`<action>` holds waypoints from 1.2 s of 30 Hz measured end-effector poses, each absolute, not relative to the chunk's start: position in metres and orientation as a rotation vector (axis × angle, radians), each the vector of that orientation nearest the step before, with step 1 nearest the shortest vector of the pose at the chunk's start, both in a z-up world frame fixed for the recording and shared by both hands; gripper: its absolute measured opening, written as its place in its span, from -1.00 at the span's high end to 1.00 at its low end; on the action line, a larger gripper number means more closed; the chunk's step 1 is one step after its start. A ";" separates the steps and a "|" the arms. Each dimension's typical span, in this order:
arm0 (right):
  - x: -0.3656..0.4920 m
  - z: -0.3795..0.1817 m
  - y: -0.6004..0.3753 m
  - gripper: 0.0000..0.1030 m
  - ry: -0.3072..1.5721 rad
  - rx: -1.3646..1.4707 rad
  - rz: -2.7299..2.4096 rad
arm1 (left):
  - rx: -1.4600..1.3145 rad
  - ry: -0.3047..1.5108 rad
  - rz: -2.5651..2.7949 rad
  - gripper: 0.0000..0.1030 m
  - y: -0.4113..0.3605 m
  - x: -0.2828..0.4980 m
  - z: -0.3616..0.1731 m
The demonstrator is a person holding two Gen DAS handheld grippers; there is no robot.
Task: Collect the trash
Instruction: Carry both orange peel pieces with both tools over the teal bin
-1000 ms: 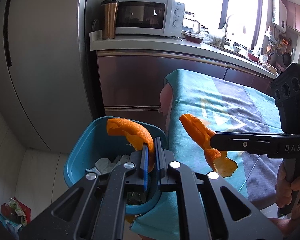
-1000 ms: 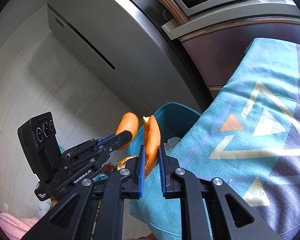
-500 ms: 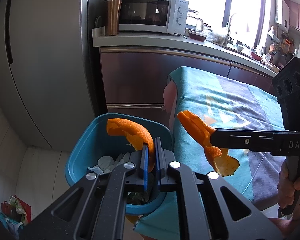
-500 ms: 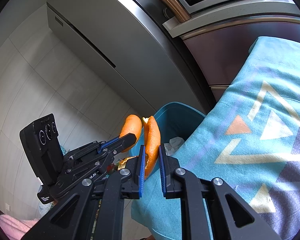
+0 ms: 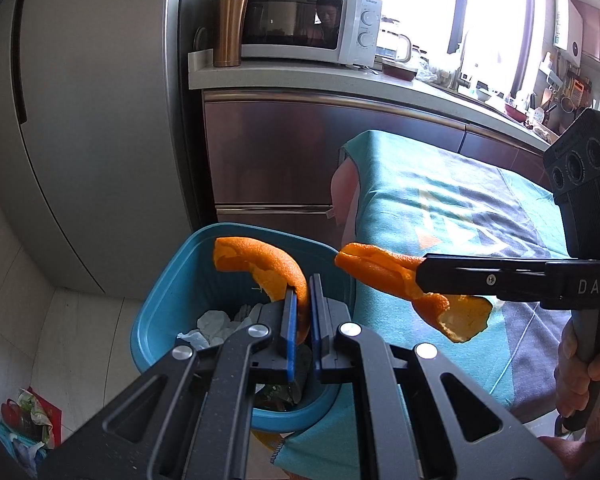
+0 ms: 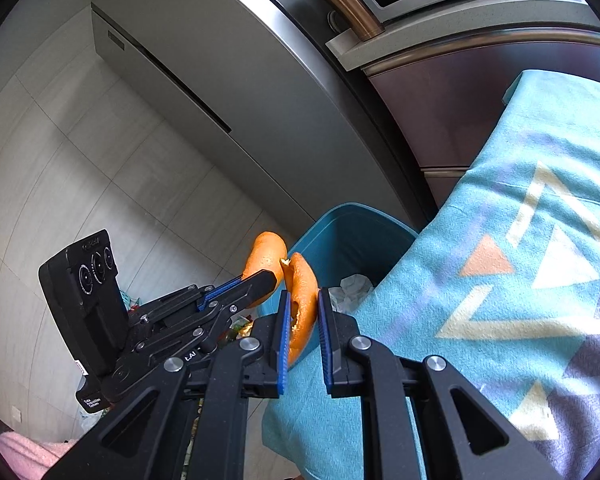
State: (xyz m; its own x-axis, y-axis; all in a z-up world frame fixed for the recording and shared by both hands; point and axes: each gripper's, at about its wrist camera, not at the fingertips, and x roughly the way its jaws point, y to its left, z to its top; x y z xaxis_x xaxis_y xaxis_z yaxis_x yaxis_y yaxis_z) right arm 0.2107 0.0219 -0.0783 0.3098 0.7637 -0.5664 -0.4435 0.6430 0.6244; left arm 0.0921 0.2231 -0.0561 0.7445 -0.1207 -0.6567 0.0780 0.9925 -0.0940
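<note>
1. My left tongs [image 5: 304, 300] are pinching a curled strip of orange peel [image 5: 260, 264], pebbly skin outward, arching up and left over the open teal bin [image 5: 168, 300].
2. My right tongs [image 6: 302, 312] are clamped on a second peel [image 6: 302, 292], longer and twisted, with a ragged cupped end hanging below the fingers; it sits over the bin-side edge of the surface, just beside the bin rim.
3. The bin already has crumpled white paper [image 5: 216, 326] inside.
4. Both tools point toward the bin, nearly level, the peels close but apart; the right hand [image 5: 584, 364] grips its handle at the edge of the teal patterned cloth [image 6: 500, 320].
</note>
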 end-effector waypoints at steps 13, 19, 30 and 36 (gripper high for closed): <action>0.215 -0.080 0.028 0.76 0.968 0.383 0.827 | -0.071 0.727 -0.102 0.88 0.225 0.095 -0.059; 0.216 -0.080 0.030 0.76 0.974 0.379 0.825 | -0.075 0.735 -0.101 0.88 0.227 0.097 -0.062; 0.220 -0.082 0.036 0.76 0.988 0.372 0.820 | -0.081 0.745 -0.093 0.88 0.231 0.101 -0.066; 0.225 -0.084 0.044 0.76 0.996 0.365 0.812 | -0.087 0.754 -0.088 0.88 0.232 0.103 -0.069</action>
State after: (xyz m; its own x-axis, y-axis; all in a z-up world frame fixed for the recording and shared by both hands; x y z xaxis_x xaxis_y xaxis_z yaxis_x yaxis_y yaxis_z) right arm 0.2249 0.0441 -0.0838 0.2897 0.7477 -0.5975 -0.4349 0.6590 0.6137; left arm 0.1034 0.2315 -0.0695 0.7258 -0.1109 -0.6789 0.0487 0.9927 -0.1101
